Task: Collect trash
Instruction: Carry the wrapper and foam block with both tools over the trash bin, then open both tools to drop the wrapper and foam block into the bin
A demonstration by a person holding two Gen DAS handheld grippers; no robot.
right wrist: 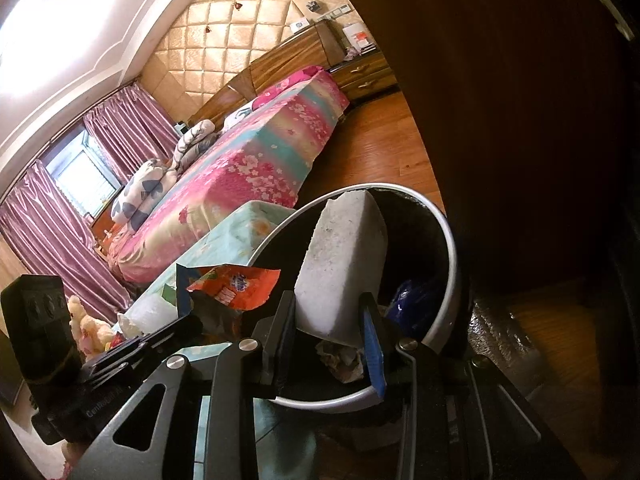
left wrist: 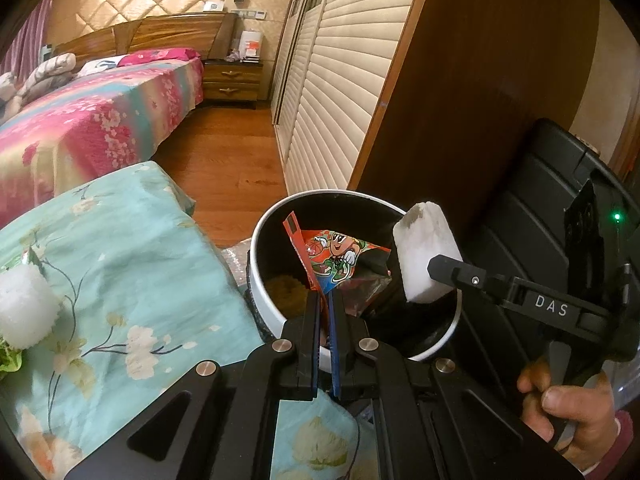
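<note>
A round white trash bin (left wrist: 264, 300) with a dark inside stands beside a table with a teal floral cloth (left wrist: 120, 264). My left gripper (left wrist: 326, 304) is shut on a red cartoon snack wrapper (left wrist: 340, 260) and holds it over the bin's mouth. My right gripper (right wrist: 330, 316) is shut on a white foam block (right wrist: 344, 264), also over the bin (right wrist: 450, 264). The block (left wrist: 424, 256) and the right gripper show in the left wrist view; the wrapper (right wrist: 236, 284) shows in the right wrist view. Crumpled paper (right wrist: 340, 356) and a blue item (right wrist: 416, 304) lie inside the bin.
Another white foam lump (left wrist: 24, 308) and green leafy scraps (left wrist: 10, 356) lie on the cloth at the left. A dark wooden wardrobe (left wrist: 480, 80) stands right behind the bin. A bed with a pink floral cover (left wrist: 92, 120) is across the wooden floor (left wrist: 228, 160).
</note>
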